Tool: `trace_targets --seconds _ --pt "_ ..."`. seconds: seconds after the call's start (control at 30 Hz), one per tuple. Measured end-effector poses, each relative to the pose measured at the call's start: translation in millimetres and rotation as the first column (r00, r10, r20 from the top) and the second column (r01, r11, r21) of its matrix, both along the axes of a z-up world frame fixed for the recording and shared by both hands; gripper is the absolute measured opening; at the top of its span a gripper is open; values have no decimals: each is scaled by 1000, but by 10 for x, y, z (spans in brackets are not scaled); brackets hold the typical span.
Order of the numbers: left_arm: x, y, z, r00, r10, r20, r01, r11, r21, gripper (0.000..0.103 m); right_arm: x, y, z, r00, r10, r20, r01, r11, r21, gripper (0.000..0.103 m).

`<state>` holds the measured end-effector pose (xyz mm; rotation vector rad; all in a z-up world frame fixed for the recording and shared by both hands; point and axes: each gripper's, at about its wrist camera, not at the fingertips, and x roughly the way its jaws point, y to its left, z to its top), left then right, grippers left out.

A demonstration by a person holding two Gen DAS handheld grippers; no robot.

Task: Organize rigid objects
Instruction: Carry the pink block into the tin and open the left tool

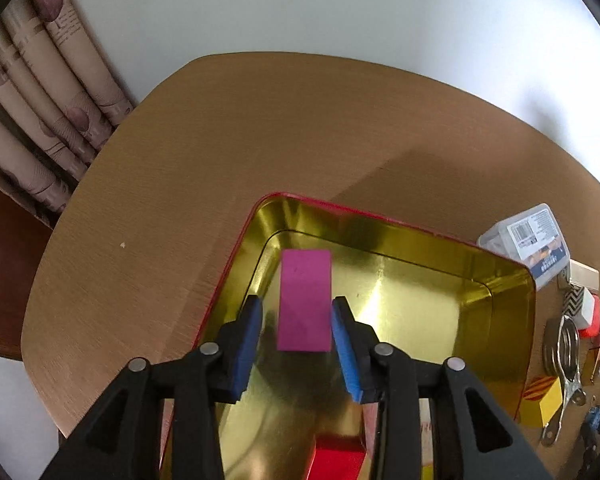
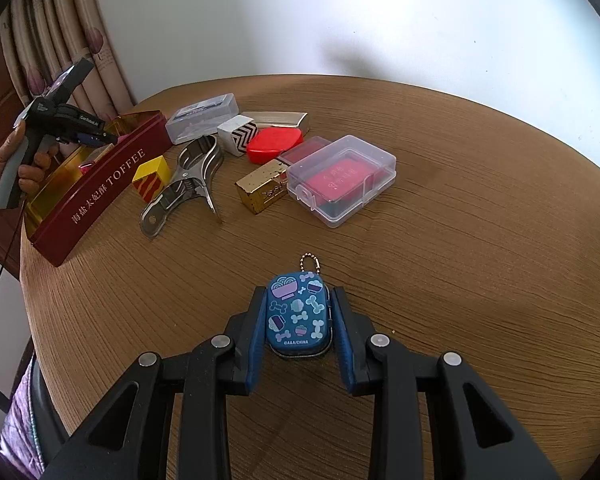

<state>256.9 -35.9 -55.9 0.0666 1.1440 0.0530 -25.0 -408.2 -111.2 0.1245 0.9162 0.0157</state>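
Left tool (image 1: pixel 296 320): over the gold-lined red toffee tin (image 1: pixel 500 276); pads flank the magenta rectangular block (image 1: pixel 305 300), a gap showing each side, so we judge it let go.
Right tool (image 2: pixel 299 316): clamped on the small blue patterned keychain tin (image 2: pixel 298 312), resting on the wooden surface (image 2: pixel 460 280).
Advice: we lift the left tool straight up, jaws parted, clear of the rim.

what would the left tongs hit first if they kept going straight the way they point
Most likely the purple rectangular block sitting between the open left tongs, then the shiny gold floor of the red toffee tin beneath it. Whether the block already rests on that floor is unclear.
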Motion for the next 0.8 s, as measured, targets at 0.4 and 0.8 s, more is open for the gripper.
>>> trace_targets --seconds 0.4,0.8 --pt "-1619 322 684 949 143 282 -73 966 -247 44 13 48 57 1000 5 -31 -5 1000 1 29" --pt "-2201 660 202 951 259 170 -202 934 -294 46 306 603 659 993 104 50 -107 993 51 29"
